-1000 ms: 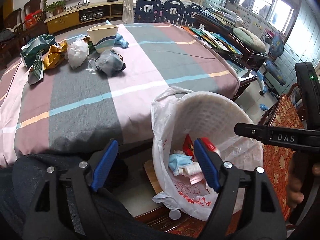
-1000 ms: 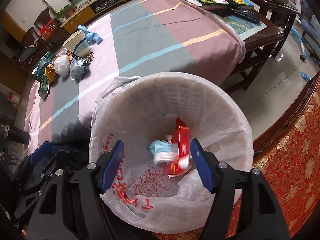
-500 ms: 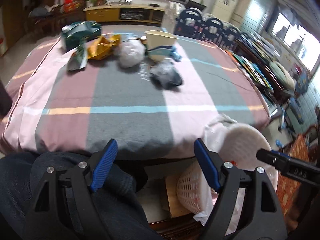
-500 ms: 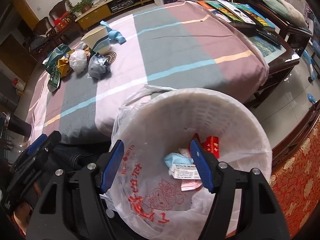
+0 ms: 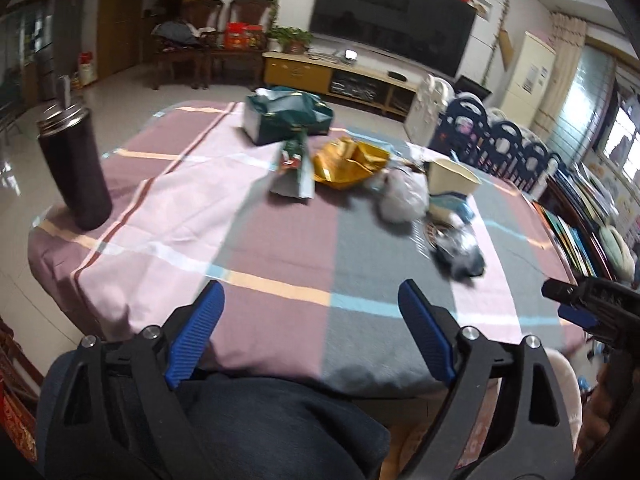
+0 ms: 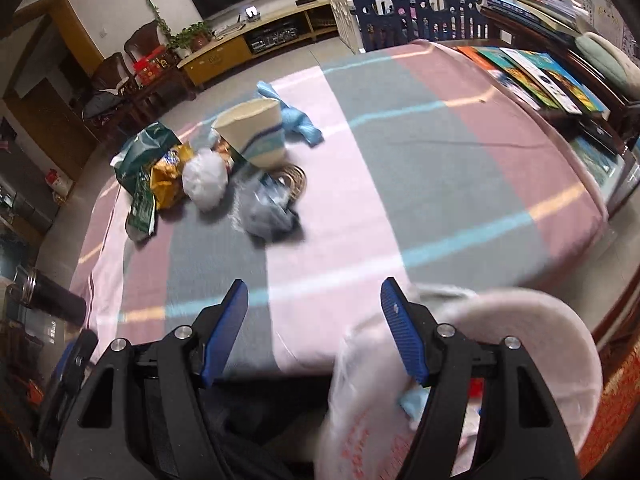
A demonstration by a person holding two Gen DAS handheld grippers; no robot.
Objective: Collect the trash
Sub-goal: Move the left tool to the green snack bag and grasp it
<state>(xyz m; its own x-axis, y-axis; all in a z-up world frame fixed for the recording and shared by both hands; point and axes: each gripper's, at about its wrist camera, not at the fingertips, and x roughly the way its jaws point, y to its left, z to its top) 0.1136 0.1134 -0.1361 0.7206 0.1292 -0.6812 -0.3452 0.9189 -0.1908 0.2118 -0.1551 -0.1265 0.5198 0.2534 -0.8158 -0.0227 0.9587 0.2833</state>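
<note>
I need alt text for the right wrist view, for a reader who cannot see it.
The open right tongs, holding nothing, point over a table with a striped cloth toward a cluster of trash: a paper cup, a white wad, a grey bag and snack wrappers. A white lined bin sits at lower right.

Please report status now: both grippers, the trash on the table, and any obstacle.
Left gripper and right gripper: jaws open, empty, left just widened. Trash pile untouched on tablecloth. Bin at table edge. Path clear.
</note>
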